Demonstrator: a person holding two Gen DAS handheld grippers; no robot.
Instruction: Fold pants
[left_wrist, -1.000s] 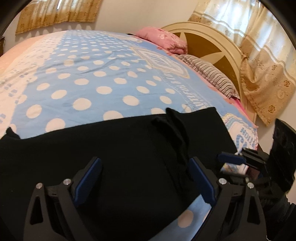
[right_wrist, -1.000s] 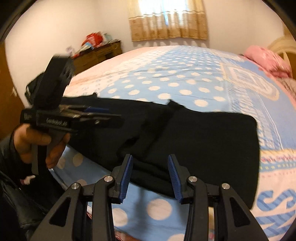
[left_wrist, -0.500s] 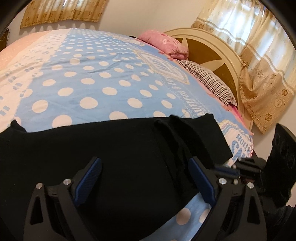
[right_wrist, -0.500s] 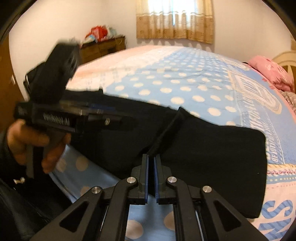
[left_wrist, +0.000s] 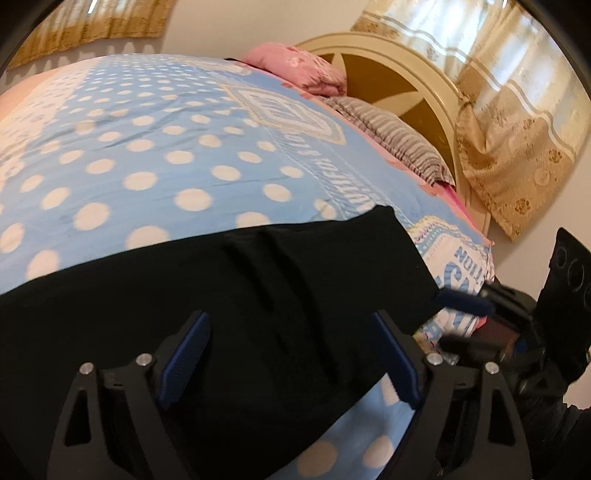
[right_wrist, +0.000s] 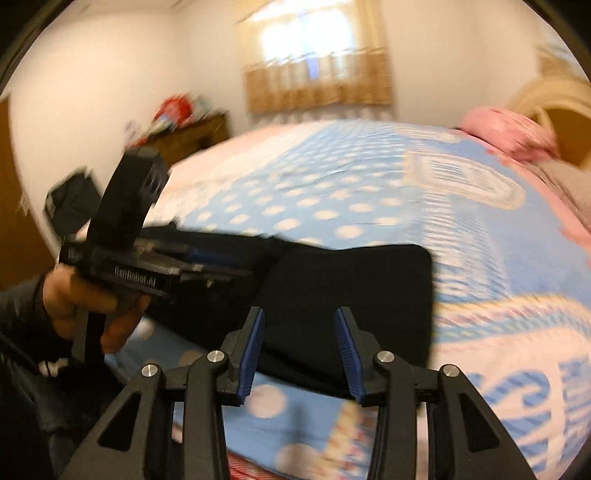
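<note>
Black pants (left_wrist: 229, 302) lie flat along near edge of bed (left_wrist: 155, 155). Left gripper (left_wrist: 291, 358) jaws closing above cloth, not pinching. Right gripper (right_wrist: 300, 354) jaws opening, nothing gripped.

Below my jaws is a bed with a cream wooden headboard (left_wrist: 424, 55), covered by a light blue bedspread with white polka dots (left_wrist: 155, 155). Black folded fabric pants (left_wrist: 221, 295) lie flat across its near edge. A pink cushion (left_wrist: 299, 68) and a grey striped pillow (left_wrist: 399, 140) rest by the headboard.
</note>
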